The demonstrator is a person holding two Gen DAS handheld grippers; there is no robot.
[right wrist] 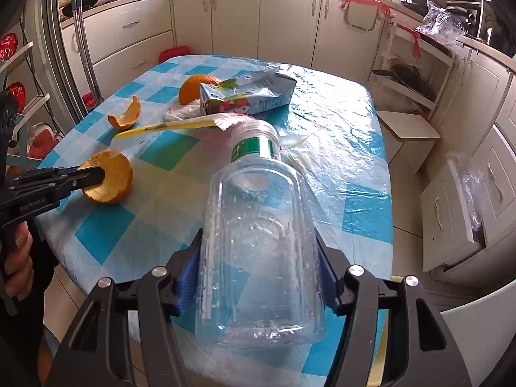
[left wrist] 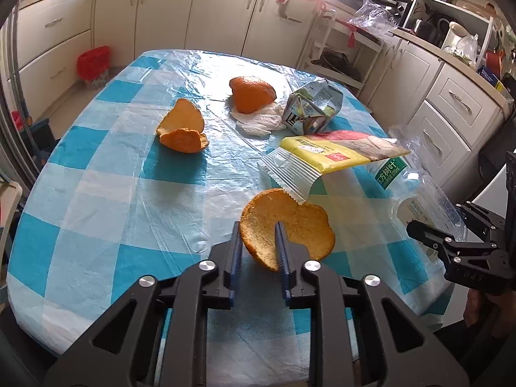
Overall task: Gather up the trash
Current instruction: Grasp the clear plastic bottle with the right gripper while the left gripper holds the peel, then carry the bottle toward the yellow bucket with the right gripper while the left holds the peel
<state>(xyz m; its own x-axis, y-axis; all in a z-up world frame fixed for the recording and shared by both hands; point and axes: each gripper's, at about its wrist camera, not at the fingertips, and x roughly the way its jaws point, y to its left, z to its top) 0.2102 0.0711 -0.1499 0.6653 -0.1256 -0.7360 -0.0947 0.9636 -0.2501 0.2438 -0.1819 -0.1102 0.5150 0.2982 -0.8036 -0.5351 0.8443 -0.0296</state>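
Left tongs point(left wrist: 258, 238) straddle the rim of an orange peel cup point(left wrist: 287, 225) near the front edge of the checked surface point(left wrist: 96, 193), jaws narrow and seemingly pinching it. Right tongs point(right wrist: 258, 258) clamp a clear plastic bottle point(right wrist: 258, 242), lying just right of that peel. Beyond the peel sit a yellow wrapper point(left wrist: 338, 151), crushed carton point(left wrist: 312, 106) and two more peels. Peel is likely light and floppy, best taken by the rim; bottle light, slick, crushable, best gripped mid-body.
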